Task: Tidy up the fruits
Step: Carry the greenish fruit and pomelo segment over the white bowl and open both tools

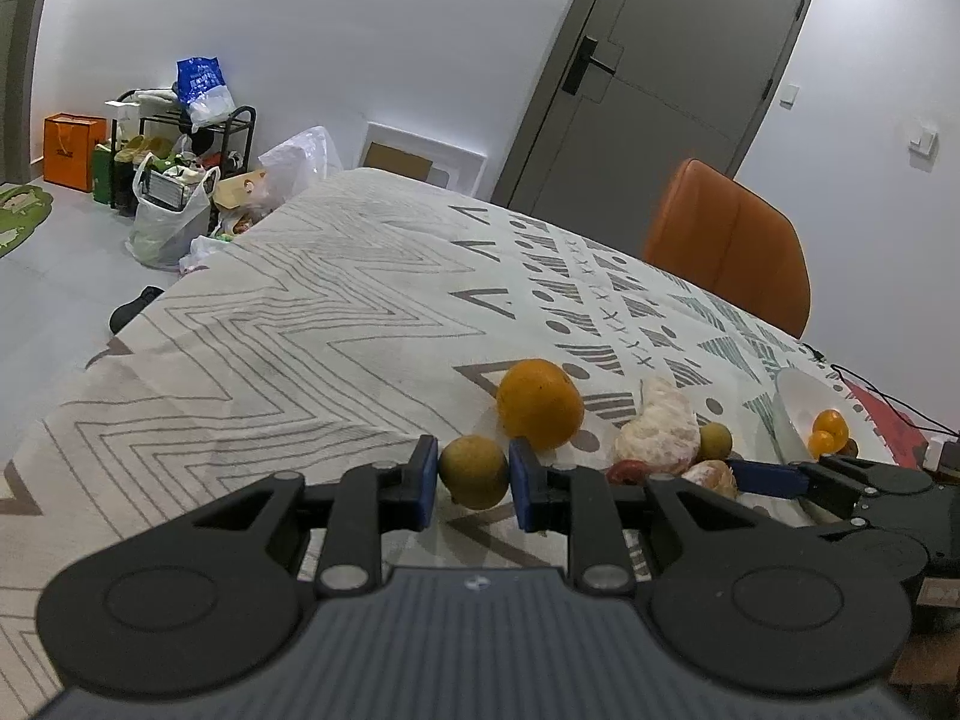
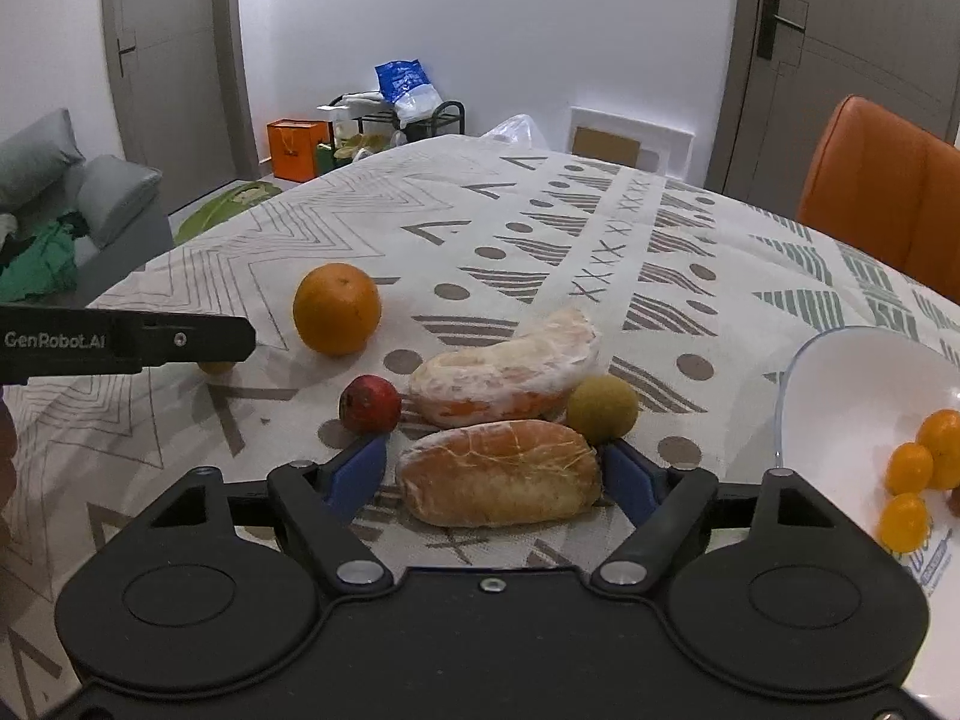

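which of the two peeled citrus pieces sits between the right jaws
The nearer peeled segment, darker orange and lying crosswise between the right jaws. The paler one lies beyond it, beside the red fruit.

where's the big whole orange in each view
Left wrist view: the whole orange sits just right of centre on the tablecloth, beyond the left gripper.
Right wrist view: the same orange lies left of centre, above the small red fruit.
Shared landmark: the orange chair at the right.
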`<act>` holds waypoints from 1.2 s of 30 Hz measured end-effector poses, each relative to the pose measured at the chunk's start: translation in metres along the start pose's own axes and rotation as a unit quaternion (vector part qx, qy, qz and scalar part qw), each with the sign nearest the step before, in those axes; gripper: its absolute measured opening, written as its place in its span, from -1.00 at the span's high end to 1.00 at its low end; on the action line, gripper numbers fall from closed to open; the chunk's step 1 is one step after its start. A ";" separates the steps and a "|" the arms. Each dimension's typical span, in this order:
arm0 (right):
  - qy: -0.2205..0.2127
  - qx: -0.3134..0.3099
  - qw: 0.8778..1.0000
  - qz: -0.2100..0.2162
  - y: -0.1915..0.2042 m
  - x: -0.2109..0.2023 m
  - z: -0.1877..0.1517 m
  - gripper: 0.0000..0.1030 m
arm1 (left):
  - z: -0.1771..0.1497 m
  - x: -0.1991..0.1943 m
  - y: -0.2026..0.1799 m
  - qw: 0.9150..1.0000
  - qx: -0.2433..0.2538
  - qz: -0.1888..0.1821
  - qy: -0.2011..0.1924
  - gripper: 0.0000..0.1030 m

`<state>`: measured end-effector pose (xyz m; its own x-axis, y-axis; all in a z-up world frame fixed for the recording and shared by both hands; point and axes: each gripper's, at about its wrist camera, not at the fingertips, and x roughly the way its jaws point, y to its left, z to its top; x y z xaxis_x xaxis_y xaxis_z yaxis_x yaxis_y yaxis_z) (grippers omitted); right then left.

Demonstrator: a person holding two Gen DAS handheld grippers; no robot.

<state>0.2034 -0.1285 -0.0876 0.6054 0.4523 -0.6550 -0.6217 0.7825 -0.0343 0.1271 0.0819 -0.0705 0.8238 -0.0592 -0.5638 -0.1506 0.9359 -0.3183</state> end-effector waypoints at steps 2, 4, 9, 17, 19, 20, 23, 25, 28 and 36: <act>-0.001 0.000 1.000 0.000 0.000 -0.002 0.001 -0.28 | 0.000 -0.001 0.000 1.000 0.000 0.001 -0.001 0.54; 0.000 0.002 1.000 0.002 0.000 -0.004 0.000 -0.26 | 0.000 -0.002 -0.001 1.000 0.001 0.000 -0.001 0.54; -0.016 0.016 1.000 0.008 -0.002 -0.014 0.000 -0.25 | 0.001 -0.005 -0.006 1.000 0.008 -0.003 -0.003 0.54; -0.052 0.034 0.998 0.009 -0.013 -0.040 0.005 -0.24 | 0.005 -0.011 -0.025 0.999 0.030 -0.011 -0.010 0.54; -0.061 0.037 0.997 0.010 -0.016 -0.047 0.005 -0.24 | 0.006 -0.011 -0.031 0.999 0.036 -0.013 -0.011 0.54; -0.064 0.038 0.997 0.008 -0.018 -0.049 0.006 -0.24 | 0.006 -0.011 -0.035 0.999 0.039 -0.015 -0.011 0.54; -0.075 0.042 0.996 0.006 -0.025 -0.058 0.005 -0.25 | 0.005 -0.011 -0.045 0.999 0.048 -0.019 -0.011 0.54; -0.079 0.047 0.996 0.000 -0.031 -0.064 0.003 -0.24 | 0.005 -0.011 -0.051 0.998 0.053 -0.022 -0.011 0.54; -0.084 0.057 0.995 -0.009 -0.041 -0.071 -0.001 -0.24 | 0.004 -0.009 -0.060 0.998 0.060 -0.029 -0.010 0.54; -0.094 0.087 0.991 -0.033 -0.067 -0.086 -0.017 -0.25 | -0.001 -0.003 -0.088 0.996 0.081 -0.042 -0.003 0.54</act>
<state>0.1844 -0.2271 -0.0418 0.7346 0.4562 -0.5023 -0.4920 0.8679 0.0687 0.1371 -0.0012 -0.0416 0.8332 -0.1385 -0.5353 0.0094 0.9715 -0.2368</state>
